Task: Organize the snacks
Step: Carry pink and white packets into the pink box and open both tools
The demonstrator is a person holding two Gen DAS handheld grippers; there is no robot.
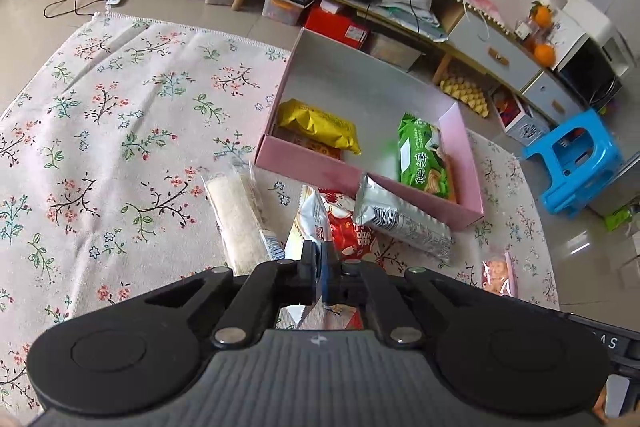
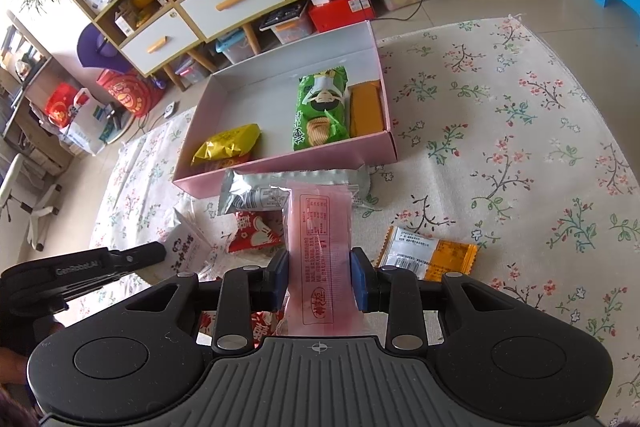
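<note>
The right tool point(image 2: 319, 277) was clamped on a pink packet point(image 2: 320, 239), its blue pads pressed against both long sides, the packet standing out over the floral rug point(image 2: 520, 131). The left tool point(image 1: 322, 267) had its fingers drawn together on the edge of a white packet point(image 1: 310, 227). Only the left view showed a long pale rice bar point(image 1: 240, 219) lying beside that packet on the rug. Only the right view showed an orange-and-white packet point(image 2: 428, 255) lying just right of the pink one. Beyond, both views showed a red packet point(image 2: 254, 233) and a silver packet point(image 1: 400, 223) lying against the near wall of the pink box point(image 2: 288, 167). Inside the box lay a yellow bag point(image 1: 320, 125) at one end and a green bag point(image 1: 424, 155) at the other; the right view alone showed an orange bar point(image 2: 366, 109) between the green bag and the box wall. Farthest stood the low cabinet point(image 2: 224, 3) with drawers.
</note>
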